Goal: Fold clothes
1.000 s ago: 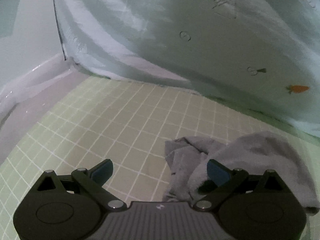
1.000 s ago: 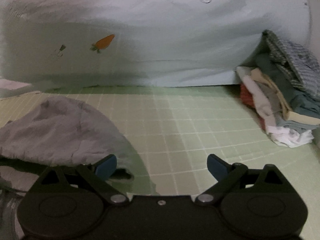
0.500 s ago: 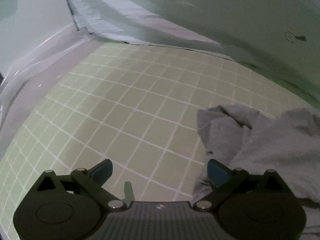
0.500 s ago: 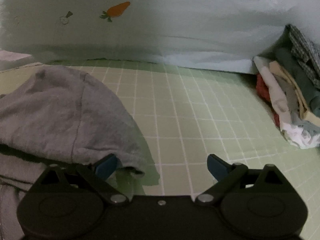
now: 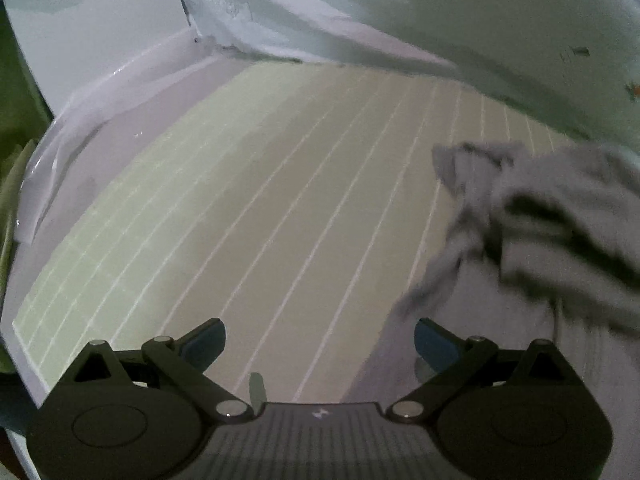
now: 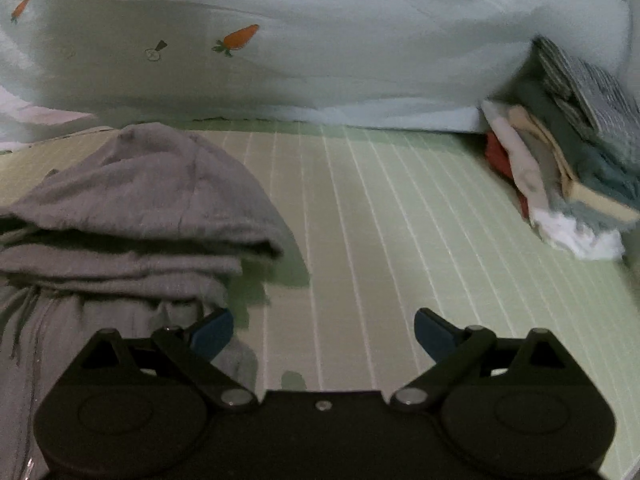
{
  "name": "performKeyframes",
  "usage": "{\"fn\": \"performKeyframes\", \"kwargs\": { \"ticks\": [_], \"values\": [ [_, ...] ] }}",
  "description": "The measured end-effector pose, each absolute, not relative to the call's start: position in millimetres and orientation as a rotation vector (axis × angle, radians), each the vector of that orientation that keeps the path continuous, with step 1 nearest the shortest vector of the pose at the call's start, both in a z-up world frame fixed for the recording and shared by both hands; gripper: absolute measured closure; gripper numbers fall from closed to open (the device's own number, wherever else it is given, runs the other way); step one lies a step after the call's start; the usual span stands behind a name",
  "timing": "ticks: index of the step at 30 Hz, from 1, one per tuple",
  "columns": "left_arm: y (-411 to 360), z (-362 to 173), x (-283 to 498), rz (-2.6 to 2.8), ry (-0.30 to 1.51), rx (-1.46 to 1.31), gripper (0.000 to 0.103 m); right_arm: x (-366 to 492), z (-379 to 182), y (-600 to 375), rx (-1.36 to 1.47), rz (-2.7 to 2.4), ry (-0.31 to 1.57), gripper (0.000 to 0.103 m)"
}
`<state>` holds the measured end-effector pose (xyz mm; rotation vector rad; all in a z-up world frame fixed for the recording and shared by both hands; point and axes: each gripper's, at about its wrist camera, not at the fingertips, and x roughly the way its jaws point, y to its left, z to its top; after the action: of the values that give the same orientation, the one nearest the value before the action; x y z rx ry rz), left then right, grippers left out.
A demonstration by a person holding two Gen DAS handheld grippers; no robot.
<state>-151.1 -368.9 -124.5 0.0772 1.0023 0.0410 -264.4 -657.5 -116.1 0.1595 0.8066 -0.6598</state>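
Left wrist view: the left tool (image 5: 318, 338) stands wide, its two blue-tipped fingers (image 5: 204, 338) well apart and nothing between them. It hovers over a green grid-lined mat (image 5: 248, 216). The grey hooded garment (image 5: 552, 216) lies crumpled on the mat at 3 o'clock, blurred, its nearest edge just beside the right-hand finger; whether they touch cannot be told. A pale blue sheet with carrot prints (image 5: 460, 12) hangs across 12 to 2 o'clock, and a white wall (image 5: 104, 36) meets it in a corner at 11 o'clock.

Right wrist view: the right tool (image 6: 324, 334) is likewise wide and holds nothing. The grey hooded garment (image 6: 136, 200) occupies 8 to 10 o'clock on the mat (image 6: 380, 240), folded into layers with the hood uppermost; a drawcord (image 6: 18, 312) and a zip line run down its lower part at 8 o'clock. The tool's left-hand finger (image 6: 214, 332) sits at the garment's near edge, over the cloth, while the right-hand finger (image 6: 434, 332) is over bare mat. A stack of folded clothes (image 6: 568, 168), in checked, teal, cream, red and white layers, rests at 3 o'clock against the carrot-print sheet (image 6: 320, 40), well apart from the grey garment.
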Motion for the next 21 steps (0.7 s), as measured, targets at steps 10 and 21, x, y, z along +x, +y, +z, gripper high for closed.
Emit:
{"fn": "performKeyframes", "kwargs": {
  "ticks": [10, 21],
  "values": [
    [-353.1, -143.7, -212.1, -0.106, 1.073, 0.177, 0.003, -312.3, -136.2, -612.5, 0.221, -0.594, 0.904, 0.005],
    [-346.5, -156.7, -228.9, -0.233, 1.112, 0.203, 0.003, -340.3, -157.0, -577.4, 0.335, -0.559, 0.981, 0.005]
  ]
}}
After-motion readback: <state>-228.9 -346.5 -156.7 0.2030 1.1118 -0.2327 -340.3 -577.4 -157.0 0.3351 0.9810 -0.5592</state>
